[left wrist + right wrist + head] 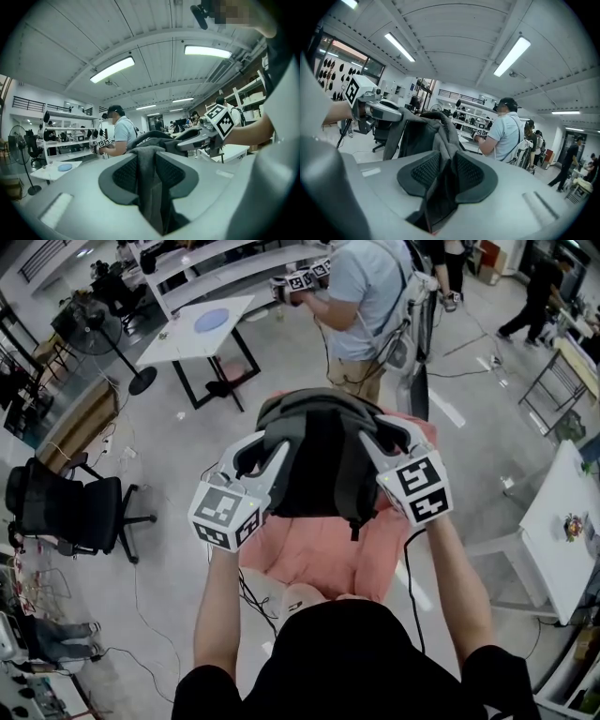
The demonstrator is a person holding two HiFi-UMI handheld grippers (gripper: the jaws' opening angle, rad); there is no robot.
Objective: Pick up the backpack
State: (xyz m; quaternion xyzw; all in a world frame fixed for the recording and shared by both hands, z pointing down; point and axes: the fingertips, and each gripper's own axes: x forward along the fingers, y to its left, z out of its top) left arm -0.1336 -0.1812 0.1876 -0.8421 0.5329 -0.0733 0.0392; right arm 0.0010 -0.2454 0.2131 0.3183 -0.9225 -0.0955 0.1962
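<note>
A black and grey backpack (pixel 319 460) hangs between my two grippers, lifted off the pink-covered table (pixel 328 554) below it. My left gripper (pixel 274 454) is shut on the grey fabric at the pack's left side, and my right gripper (pixel 372 442) is shut on the right side. In the left gripper view the dark pads (pixel 129 176) pinch a fold of the grey backpack fabric (pixel 149 164), with the right gripper (pixel 199 137) beyond. The right gripper view has its pads (pixel 423 173) clamping the backpack fabric (pixel 440 159), and the left gripper (pixel 377 110) holds the far side.
A person in a light blue shirt (pixel 361 296) stands just beyond the pink table, holding marker-cube grippers. A white table with a blue disc (pixel 202 329) is at the back left, beside a floor fan (pixel 103 334). A black office chair (pixel 70 507) stands left, a white table (pixel 562 531) right.
</note>
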